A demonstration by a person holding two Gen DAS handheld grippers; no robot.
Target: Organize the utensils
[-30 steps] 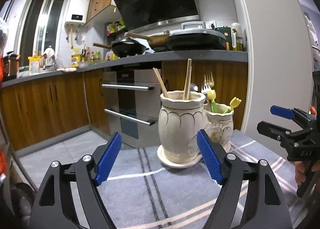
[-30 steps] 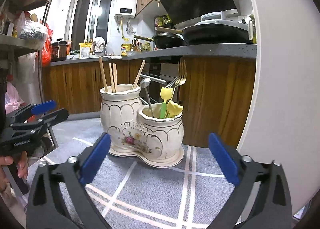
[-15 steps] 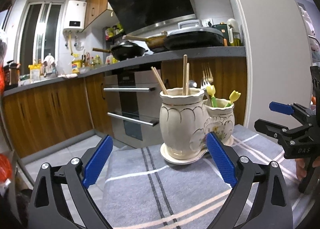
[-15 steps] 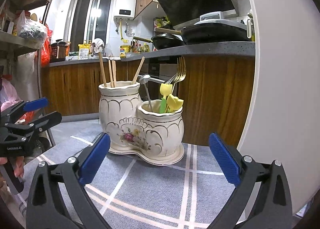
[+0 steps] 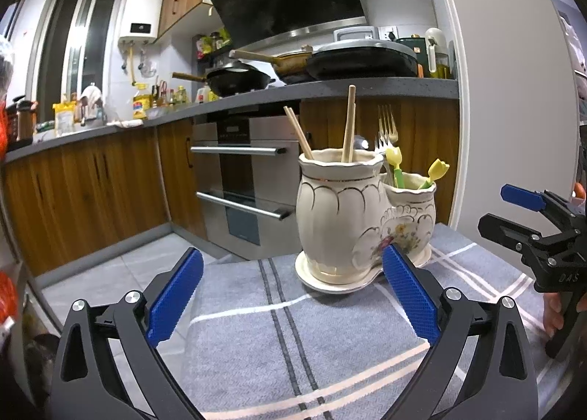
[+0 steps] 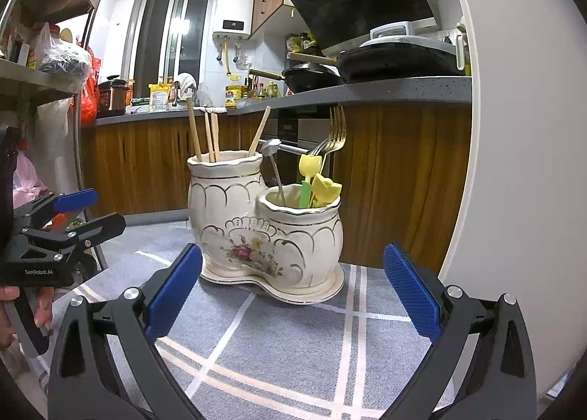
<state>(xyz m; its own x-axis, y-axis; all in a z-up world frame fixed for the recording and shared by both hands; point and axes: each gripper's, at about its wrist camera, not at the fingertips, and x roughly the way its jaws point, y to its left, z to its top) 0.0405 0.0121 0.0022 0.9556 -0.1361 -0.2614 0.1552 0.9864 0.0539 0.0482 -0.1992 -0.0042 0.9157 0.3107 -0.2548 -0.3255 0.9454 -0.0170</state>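
Both grippers, left gripper (image 5: 290, 295) and right gripper (image 6: 291, 289), are hovering wide open and empty; the holder (image 6: 268, 232) at centre frame is calling for a slow, upright pull on one utensil

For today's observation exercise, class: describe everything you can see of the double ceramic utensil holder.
The utensil holder is cream, glossy ceramic with gold scallop lines and a painted flower spray. Two joined jars share one base plate: a taller jar holding wooden chopsticks, and a shorter jar holding forks, a metal spoon and yellow tulip-topped picks. It stands upright on a grey striped cloth. Neither hand-held gripper touches it.
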